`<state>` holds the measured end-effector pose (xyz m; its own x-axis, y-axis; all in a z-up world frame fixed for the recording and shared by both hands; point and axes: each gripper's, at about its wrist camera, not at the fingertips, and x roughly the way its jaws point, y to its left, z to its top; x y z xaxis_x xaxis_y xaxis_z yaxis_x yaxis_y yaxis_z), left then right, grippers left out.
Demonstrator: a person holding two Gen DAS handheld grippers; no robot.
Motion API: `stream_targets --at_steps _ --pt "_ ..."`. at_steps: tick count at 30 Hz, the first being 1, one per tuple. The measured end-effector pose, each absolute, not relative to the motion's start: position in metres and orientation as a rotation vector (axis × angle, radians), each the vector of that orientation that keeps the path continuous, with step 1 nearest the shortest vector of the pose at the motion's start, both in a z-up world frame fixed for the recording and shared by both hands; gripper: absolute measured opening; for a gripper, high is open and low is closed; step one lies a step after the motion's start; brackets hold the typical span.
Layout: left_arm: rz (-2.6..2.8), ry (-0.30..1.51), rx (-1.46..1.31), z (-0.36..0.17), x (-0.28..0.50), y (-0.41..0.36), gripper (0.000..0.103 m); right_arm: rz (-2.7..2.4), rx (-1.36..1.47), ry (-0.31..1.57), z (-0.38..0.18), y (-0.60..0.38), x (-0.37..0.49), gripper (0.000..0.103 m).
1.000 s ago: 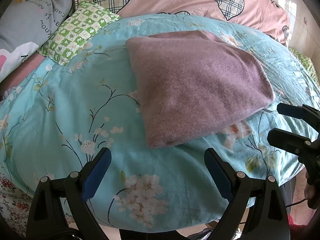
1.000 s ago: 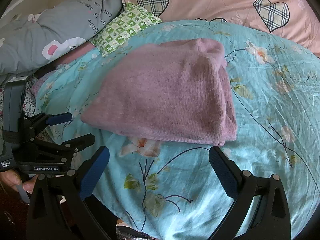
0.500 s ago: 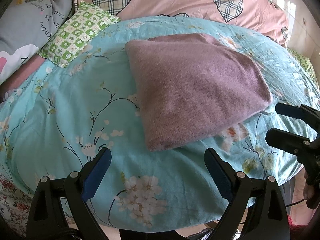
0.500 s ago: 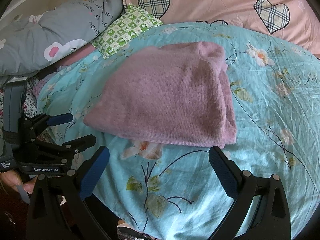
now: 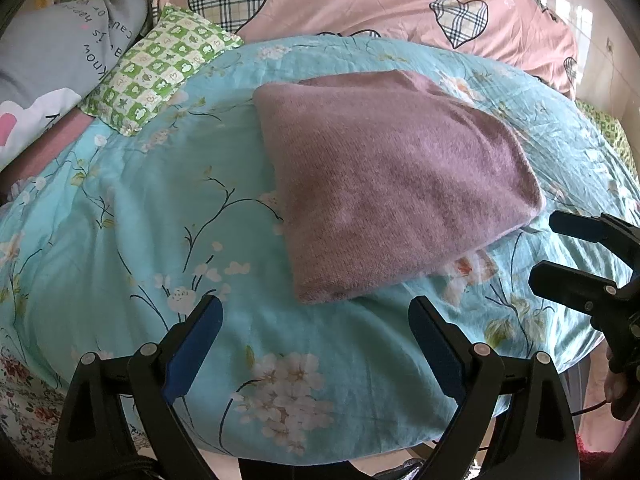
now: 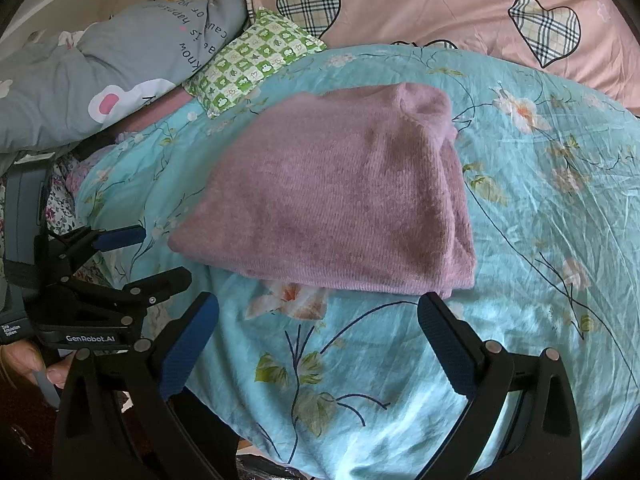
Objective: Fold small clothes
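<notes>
- The mauve knitted garment (image 5: 394, 184) is seen lying already folded into a compact, several-layered packet on the turquoise floral duvet (image 5: 120, 216). It sits near the duvet's middle, toward the front edge, and is touched by neither gripper.
- The folding itself is judged to be essentially done: no sleeve or loose hem is seen sticking out, and the top face is smooth. At most a tidying of the edges or a carrying aside is thought to be left; whether other clothes wait to be folded cannot be told.
- The left gripper (image 5: 314, 318) is held spread wide and empty, just in front of the garment's near corner and above the duvet's front edge.
- The right gripper (image 6: 318, 314) is likewise held spread wide with nothing between its blue-padded fingers (image 6: 188, 344), just in front of the garment's near edge.
- In the right wrist view the stacked layers along the garment's right side and a bunched fold at its far end are shown; these are hidden in the left wrist view, where only one smooth slab is seen.
- The right wrist view also shows the left gripper from the side, with a hand (image 6: 24, 360) at its grip.
- Beyond the duvet's far edge, a pink heart-patterned pillow (image 5: 360, 4), a green checked cushion (image 5: 160, 68) and a grey printed quilt (image 6: 100, 68) are seen.
</notes>
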<state>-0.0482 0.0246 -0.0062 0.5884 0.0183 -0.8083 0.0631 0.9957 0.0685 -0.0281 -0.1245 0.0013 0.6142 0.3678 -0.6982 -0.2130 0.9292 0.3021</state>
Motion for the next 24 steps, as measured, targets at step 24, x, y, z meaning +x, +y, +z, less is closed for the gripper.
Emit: stream_targets --at_steps 24 --pt "-0.027 0.940 0.092 -0.0062 -0.0492 0.0259 0.095 0.341 0.196 0.846 0.0023 -0.1231 -0.0282 0.100"
